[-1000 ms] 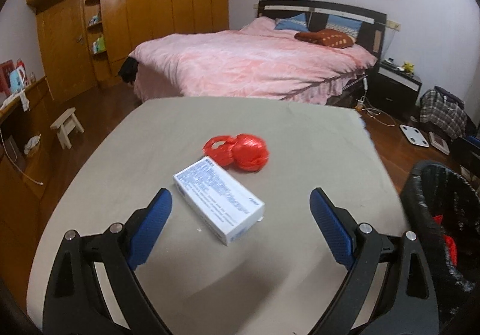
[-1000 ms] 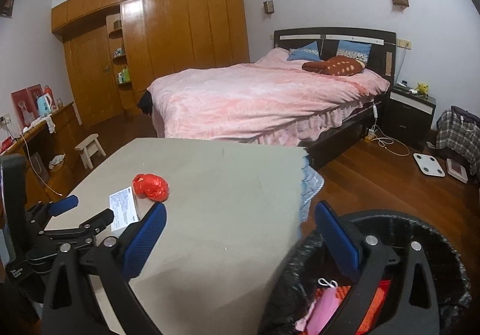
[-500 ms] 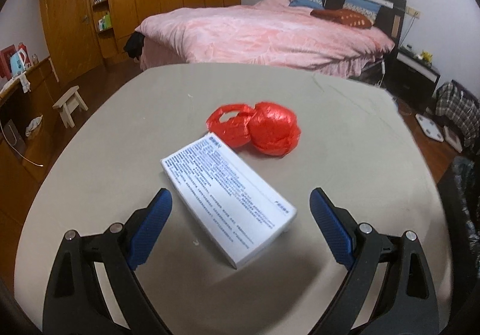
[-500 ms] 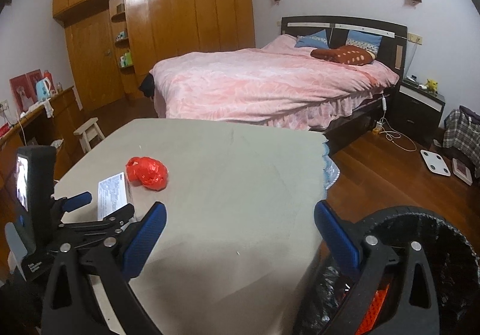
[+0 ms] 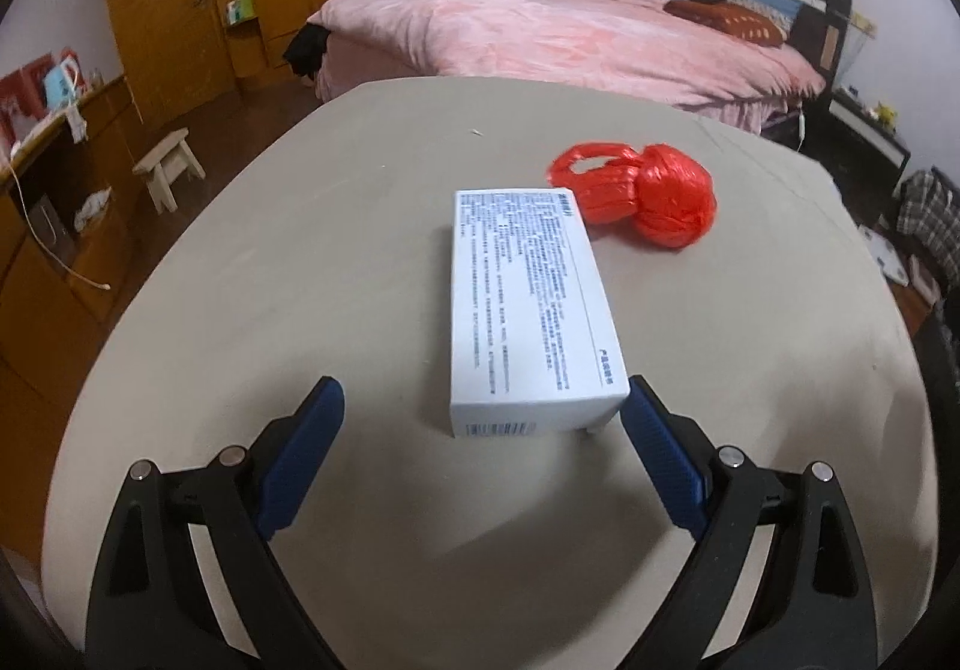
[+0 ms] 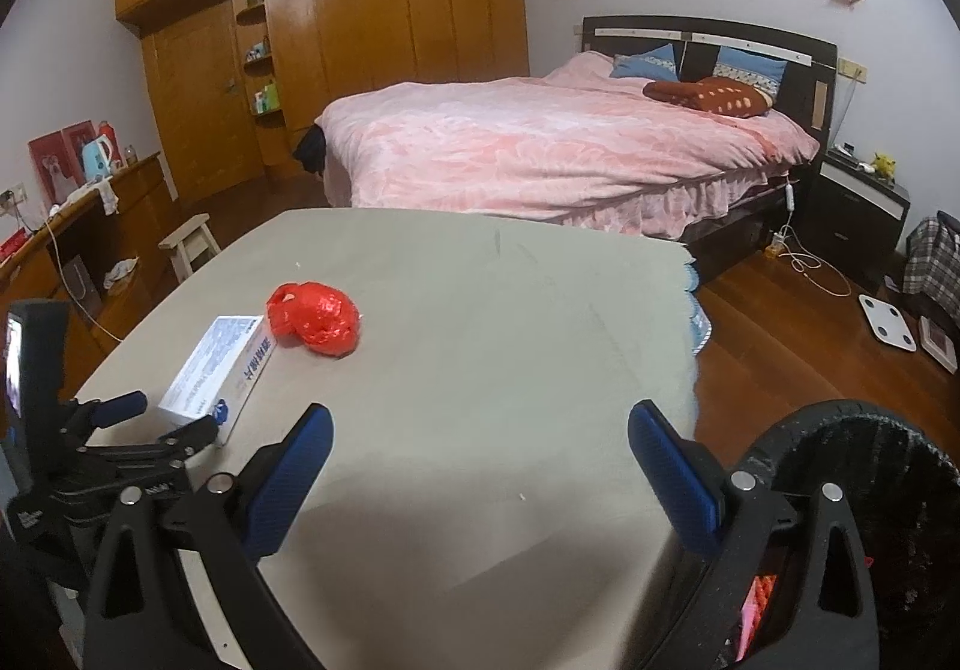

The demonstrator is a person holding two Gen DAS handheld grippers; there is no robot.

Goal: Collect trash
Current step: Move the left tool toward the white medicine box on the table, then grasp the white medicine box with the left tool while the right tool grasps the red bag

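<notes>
A white printed box (image 5: 528, 304) lies flat on the grey table (image 5: 300, 262), its near end just ahead of my open left gripper (image 5: 483, 418), whose right fingertip is almost at the box's corner. Behind the box sits a knotted red plastic bag (image 5: 648, 193). From the right wrist view the box (image 6: 219, 370) and red bag (image 6: 315, 316) lie at the left, with the left gripper (image 6: 150, 418) at the box's near end. My right gripper (image 6: 480, 442) is open and empty over the table's right part, beside the black-lined trash bin (image 6: 864, 490).
A pink bed (image 6: 540, 148) stands beyond the table, wooden wardrobes (image 6: 360, 22) behind it. A small stool (image 6: 192, 244) and a wooden side counter (image 6: 78, 226) are at the left. A nightstand (image 6: 858, 196), a scale (image 6: 888, 322) and cables lie on the floor at the right.
My left gripper has advanced to the box and swung round so the box now lies lengthwise ahead. The right gripper shifted left over the table, the bin sliding to the frame's edge.
</notes>
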